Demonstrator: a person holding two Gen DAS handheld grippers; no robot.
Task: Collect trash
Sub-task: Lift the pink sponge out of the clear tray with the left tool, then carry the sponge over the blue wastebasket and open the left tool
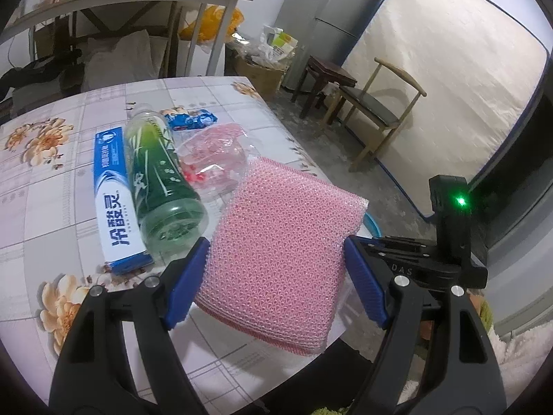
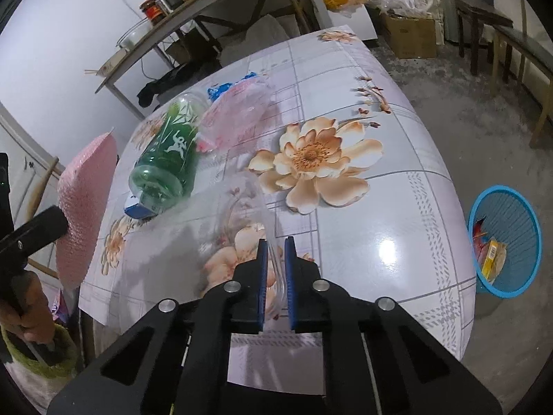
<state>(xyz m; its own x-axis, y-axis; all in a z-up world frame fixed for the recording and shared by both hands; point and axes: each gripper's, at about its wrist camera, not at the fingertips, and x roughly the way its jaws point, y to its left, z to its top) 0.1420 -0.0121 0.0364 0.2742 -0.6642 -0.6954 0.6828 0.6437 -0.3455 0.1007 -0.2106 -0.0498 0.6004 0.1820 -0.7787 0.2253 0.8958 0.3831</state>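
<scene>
White walls, grey floor (image 2: pixel 484 110), wooden chair (image 1: pixel 387 107), mattress (image 1: pixel 449 79).

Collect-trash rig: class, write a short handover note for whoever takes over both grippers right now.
Left gripper: shut on the pink scouring pad, lifted off the table.
Right gripper: shut on a clear plastic wrapper lying on the table.
On the table: green bottle, toothpaste box, pink plastic bag, blue wrapper.
Blue bin stands on the floor beside the table, with some trash inside.
Done: two items gripped.
Left: drop both in the bin, then collect the remaining four.
</scene>
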